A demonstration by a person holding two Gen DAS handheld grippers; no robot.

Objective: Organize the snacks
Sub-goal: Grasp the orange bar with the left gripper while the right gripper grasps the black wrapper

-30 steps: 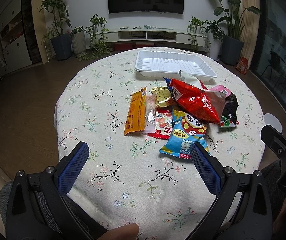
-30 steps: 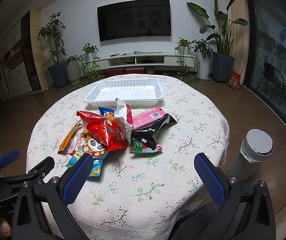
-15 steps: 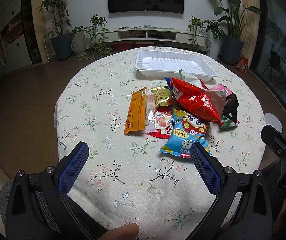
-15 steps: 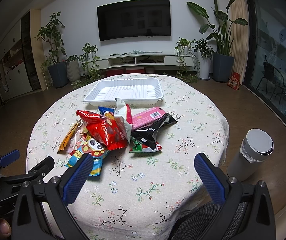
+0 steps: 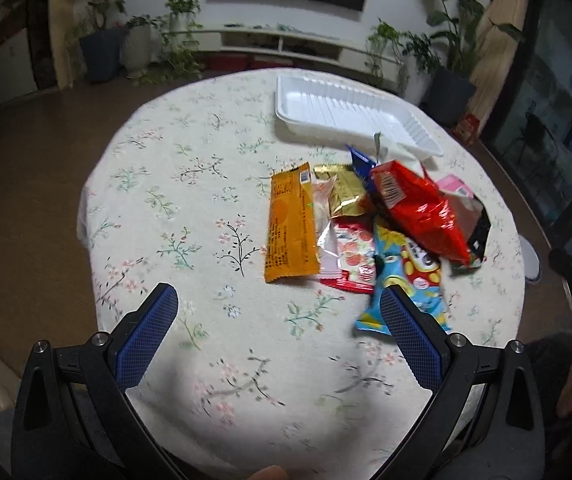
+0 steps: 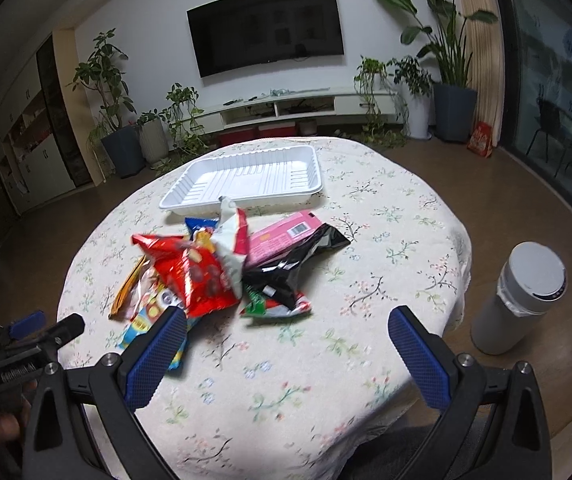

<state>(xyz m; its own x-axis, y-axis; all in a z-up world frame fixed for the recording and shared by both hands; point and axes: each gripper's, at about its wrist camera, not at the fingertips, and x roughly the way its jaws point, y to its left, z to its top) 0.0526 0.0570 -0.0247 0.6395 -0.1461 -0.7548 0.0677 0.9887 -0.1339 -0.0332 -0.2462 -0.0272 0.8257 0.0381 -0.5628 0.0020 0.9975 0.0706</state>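
A heap of snack packets lies mid-table: an orange packet (image 5: 290, 226), a gold one (image 5: 343, 194), a red bag (image 5: 417, 210) (image 6: 194, 272), a light-blue cartoon packet (image 5: 409, 284), a pink box (image 6: 286, 236) and a black packet (image 6: 297, 260). Behind the heap sits an empty white tray (image 5: 349, 114) (image 6: 246, 178). My left gripper (image 5: 278, 300) hovers open over the near tablecloth, its right finger overlapping the blue packet's near end. My right gripper (image 6: 286, 322) is open too, just short of the heap, holding nothing.
The round table has a floral cloth (image 5: 190, 216) that drops off on every side. A white cylindrical appliance (image 6: 519, 300) stands on the floor at the right. The other gripper (image 6: 26, 344) shows at the left edge. Potted plants and a TV stand line the far wall.
Both grippers have moved forward over the table toward the snack heap, and the left view has tilted downward. The snacks and tray have not shifted.
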